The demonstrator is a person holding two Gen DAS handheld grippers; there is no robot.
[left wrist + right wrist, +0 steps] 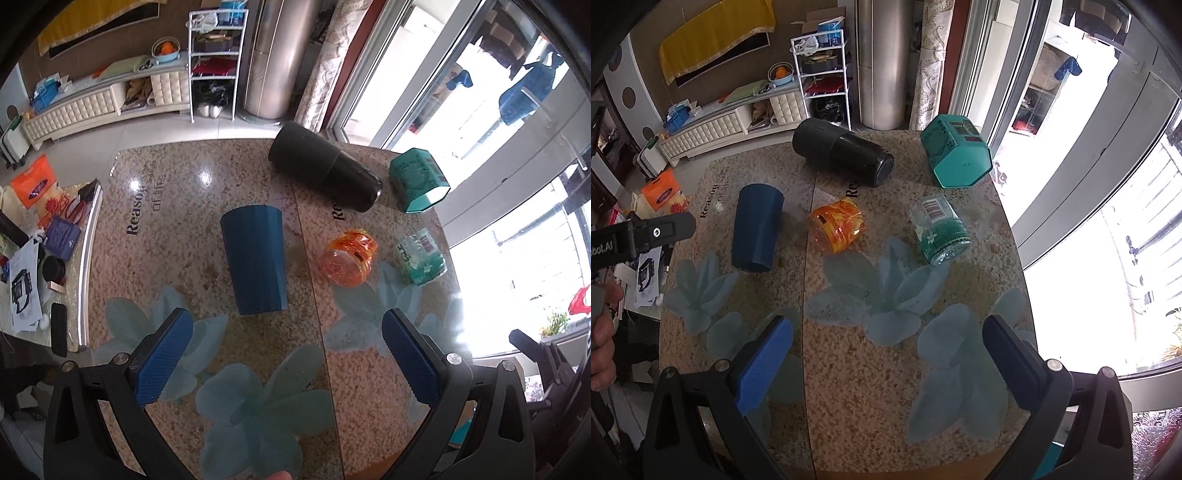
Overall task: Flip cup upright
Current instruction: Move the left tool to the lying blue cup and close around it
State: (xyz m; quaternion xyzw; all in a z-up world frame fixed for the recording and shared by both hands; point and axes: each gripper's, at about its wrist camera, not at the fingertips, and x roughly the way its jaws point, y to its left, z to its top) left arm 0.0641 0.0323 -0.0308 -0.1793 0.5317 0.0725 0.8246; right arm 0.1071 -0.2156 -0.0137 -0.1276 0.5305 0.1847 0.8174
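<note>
A dark blue ribbed cup (255,260) lies on its side on the speckled table (184,206), one end toward me. It also shows in the right wrist view (755,227), at the table's left. My left gripper (286,323) is open and empty, hovering just short of the cup's near end, with blue pads (164,360) spread wider than the cup. My right gripper (888,326) is open and empty above the table's near middle, well short of the objects. The left gripper's body (646,230) shows at the left edge of the right wrist view.
A black tumbler (325,171), a teal hexagonal box (419,179), an orange jar (349,262) and a green-labelled clear jar (421,256) all lie on their sides right of the cup. A cluttered side table (33,258) stands left. Windows are at the right.
</note>
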